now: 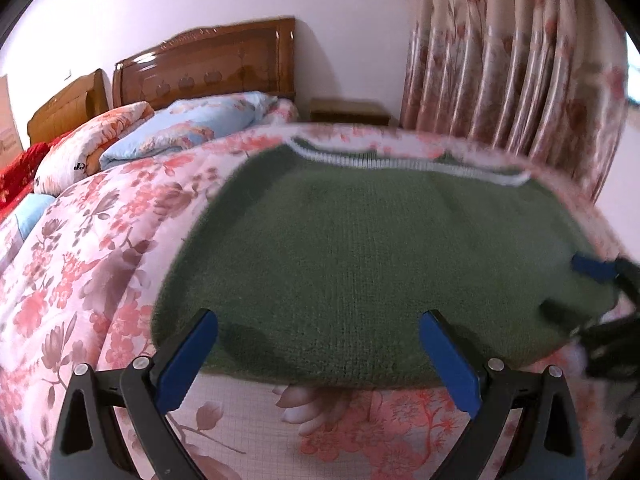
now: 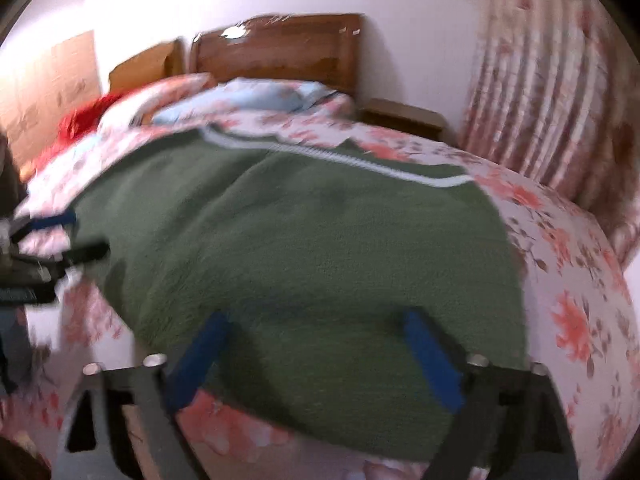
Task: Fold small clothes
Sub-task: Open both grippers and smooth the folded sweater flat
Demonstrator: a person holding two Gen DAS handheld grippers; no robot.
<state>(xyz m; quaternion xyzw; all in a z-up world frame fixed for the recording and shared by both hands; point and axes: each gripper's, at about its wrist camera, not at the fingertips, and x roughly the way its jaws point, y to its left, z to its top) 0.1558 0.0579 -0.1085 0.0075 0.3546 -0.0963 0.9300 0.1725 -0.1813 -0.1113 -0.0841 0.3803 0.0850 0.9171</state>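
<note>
The left hand-held gripper (image 1: 318,338) is open wide, with its two blue fingers (image 1: 188,364) apart at the bottom of the left wrist view and nothing between them but the near edge of the green sweater (image 1: 360,264). The right hand-held gripper (image 2: 316,350) is open wide too, and it holds nothing; its blue fingers (image 2: 434,360) sit over the near edge of the same sweater at the bottom of the right wrist view. Each one also shows up small in the other's picture, at the far right edge of the left view and the far left edge of the right view, right beside the sweater's side. The sweater fills the middle of both pictures. It lies flat on the flowery quilt (image 1: 80,264) on the bed, with its white-striped band (image 1: 400,164) along the top edge, far from the grippers. It looks like a neat wide block with no sleeves sticking out, so I think some folding is already done, maybe the sleeves tucked in or under, but I cannot see them to be sure. It is still a big shape, so it likely needs at least one more fold to be small and tidy. Behind it, in the upper left, are pillows (image 1: 176,128) and a wooden headboard (image 1: 208,64), and pink curtains (image 1: 512,80) hang in the upper right. The right view is blurry, so small things are hard to tell there.
</note>
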